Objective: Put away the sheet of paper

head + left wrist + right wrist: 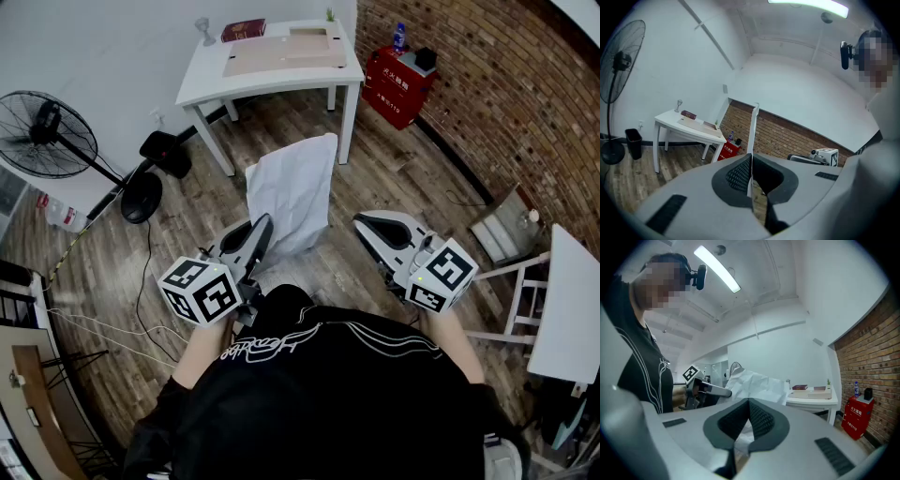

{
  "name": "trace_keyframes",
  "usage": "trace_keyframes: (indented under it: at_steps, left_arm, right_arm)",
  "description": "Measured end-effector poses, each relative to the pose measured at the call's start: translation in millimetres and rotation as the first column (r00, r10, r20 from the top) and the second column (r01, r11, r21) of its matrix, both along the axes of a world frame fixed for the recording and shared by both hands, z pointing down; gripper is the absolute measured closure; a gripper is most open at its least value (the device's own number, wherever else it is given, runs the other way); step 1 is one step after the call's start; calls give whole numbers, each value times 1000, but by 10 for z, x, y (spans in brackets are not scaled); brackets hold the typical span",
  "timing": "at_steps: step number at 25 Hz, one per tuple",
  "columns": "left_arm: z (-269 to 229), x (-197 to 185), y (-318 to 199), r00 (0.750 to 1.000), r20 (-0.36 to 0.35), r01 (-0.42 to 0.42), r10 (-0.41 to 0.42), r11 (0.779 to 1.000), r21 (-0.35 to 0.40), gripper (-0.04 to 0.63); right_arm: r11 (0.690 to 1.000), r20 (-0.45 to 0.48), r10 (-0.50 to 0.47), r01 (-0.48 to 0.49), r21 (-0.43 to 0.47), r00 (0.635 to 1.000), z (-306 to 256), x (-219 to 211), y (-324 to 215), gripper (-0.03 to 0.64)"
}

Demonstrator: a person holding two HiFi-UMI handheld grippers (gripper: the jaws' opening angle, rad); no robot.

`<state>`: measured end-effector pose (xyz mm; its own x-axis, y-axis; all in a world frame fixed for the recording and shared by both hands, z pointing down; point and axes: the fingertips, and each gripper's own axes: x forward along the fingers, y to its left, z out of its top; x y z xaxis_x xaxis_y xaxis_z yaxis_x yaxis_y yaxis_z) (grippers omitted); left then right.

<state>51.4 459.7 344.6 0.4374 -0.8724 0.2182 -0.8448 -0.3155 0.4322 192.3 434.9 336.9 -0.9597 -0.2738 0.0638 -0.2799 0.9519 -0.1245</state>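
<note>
Over the floor [187,220], the left gripper [264,223] pinches a crumpled white paper sheet [295,192]; the right gripper [362,221] is clenched empty. Swinging could tear it loose.

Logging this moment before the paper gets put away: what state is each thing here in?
sheet of paper: creased, held up off the floor.
left gripper: fingers shut on the sheet of paper.
right gripper: fingers shut, nothing between them.
book: closed, lying flat on the white table.
</note>
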Motion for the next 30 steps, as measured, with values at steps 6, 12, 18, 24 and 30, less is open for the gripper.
trace_keyframes:
  at_steps: [6,12,18,24,30]
  left_arm:
    - [53,8,-96,1000,-8,-7,6,1000,-13,565]
    - [192,15,-366,999,-35,-26,25,999,-37,565]
    - [409,-156,-833,997,-65,-38,34,996,-76,565]
    - [528,-484,-1550,995,-91,-45,36,993,-105,565]
    - [579,-945,-2290,995,-101,-29,16,991,-132,565]
  right_arm:
    - [999,-2,32,-32,-13,999,28,64,-93,615]
    - [995,-15,91,-92,-48,996,169,115,-366,615]
    - [990,-34,108,-111,-91,994,346,-57,-821,615]
    - [983,-58,119,-126,-131,991,451,-382,-1523,615]
    - [978,-95,108,-122,-168,990,538,-816,-2247,615]
